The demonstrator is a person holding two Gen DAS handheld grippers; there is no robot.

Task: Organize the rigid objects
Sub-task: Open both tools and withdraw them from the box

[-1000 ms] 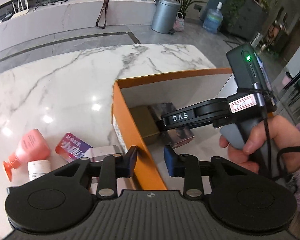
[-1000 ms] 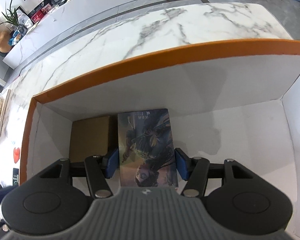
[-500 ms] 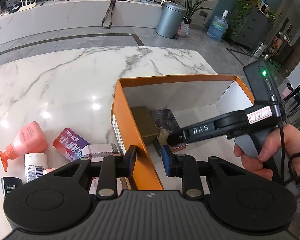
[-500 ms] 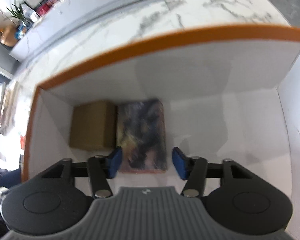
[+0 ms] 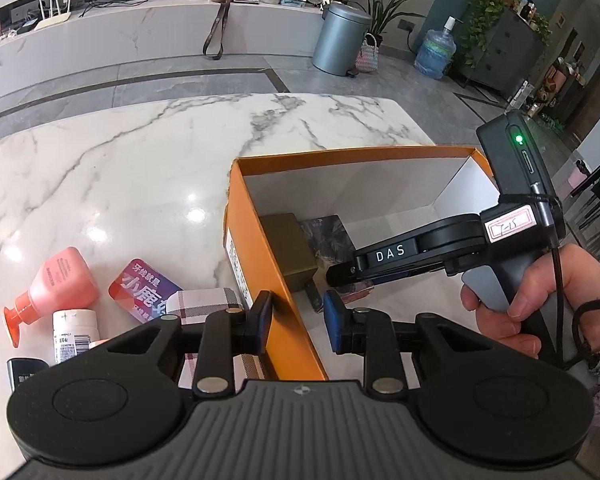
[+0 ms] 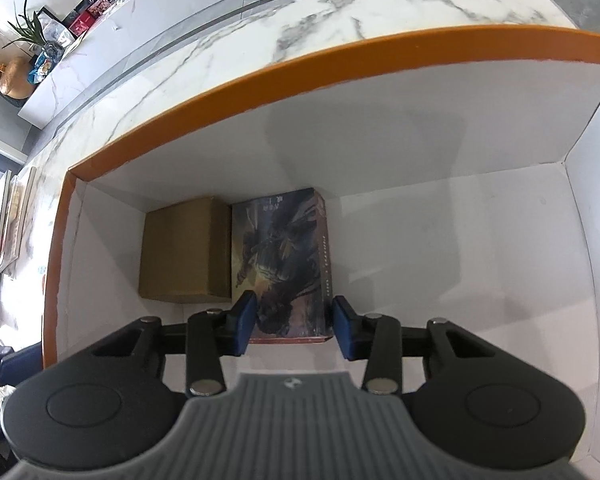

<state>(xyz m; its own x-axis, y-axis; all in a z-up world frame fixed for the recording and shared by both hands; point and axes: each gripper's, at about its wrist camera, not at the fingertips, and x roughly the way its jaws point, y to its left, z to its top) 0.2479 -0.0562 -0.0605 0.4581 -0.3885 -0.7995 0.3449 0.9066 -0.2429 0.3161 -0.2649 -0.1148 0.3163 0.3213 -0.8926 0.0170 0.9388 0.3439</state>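
One illustrated box (image 6: 284,264) sits ungripped between just-narrowing jaws of the right hand-held gripper (image 6: 292,322).

box (image 6: 260,80): carton (image 6: 184,252) left | book (image 6: 284,260) right, touching

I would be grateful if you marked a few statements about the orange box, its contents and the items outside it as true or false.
1. The brown cardboard box lies inside the orange box, right beside the illustrated box. True.
2. The pink pump bottle is inside the orange box. False: it lies on its side on the marble table, outside the box.
3. Much of the orange box's white floor is bare. True.
4. The plaid box is stacked on the brown cardboard box. False: it sits on the table, outside the orange box's wall.
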